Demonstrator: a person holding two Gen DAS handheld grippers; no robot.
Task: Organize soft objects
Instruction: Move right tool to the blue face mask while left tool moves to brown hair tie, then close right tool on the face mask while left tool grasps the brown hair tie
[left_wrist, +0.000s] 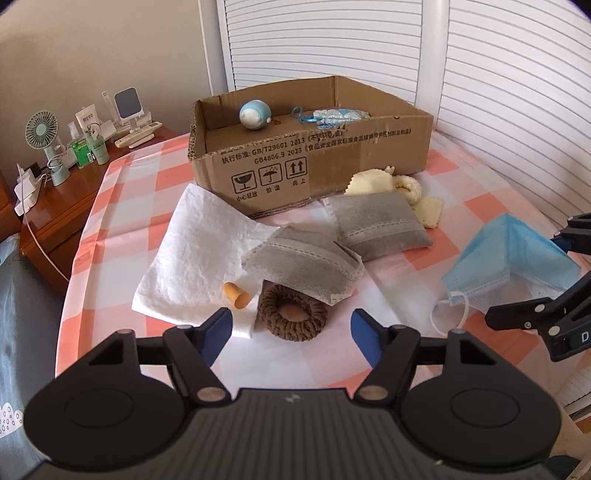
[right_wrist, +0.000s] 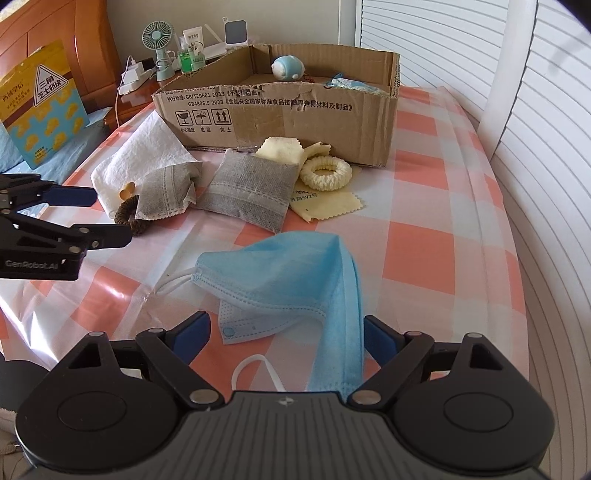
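Looking along the left tongs (left_wrist: 291, 325), their blue pads stand apart, gripping nothing, either side of a brown knitted scrunchie (left_wrist: 291, 312) half tucked beneath a grey fibrous pouch (left_wrist: 306, 264) on the glossy checked bench (left_wrist: 122, 236). From the right wrist, the right tongs (right_wrist: 286, 330) gape wide around a crumpled blue face mask (right_wrist: 295, 273), its lower edge hidden behind them; a cardboard box (right_wrist: 280, 114) stands beyond.

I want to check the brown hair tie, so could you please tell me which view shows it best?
The left wrist view: the hair tie lies whole, just ahead of the fingers. In the right wrist view only an edge shows beside a grey pouch.
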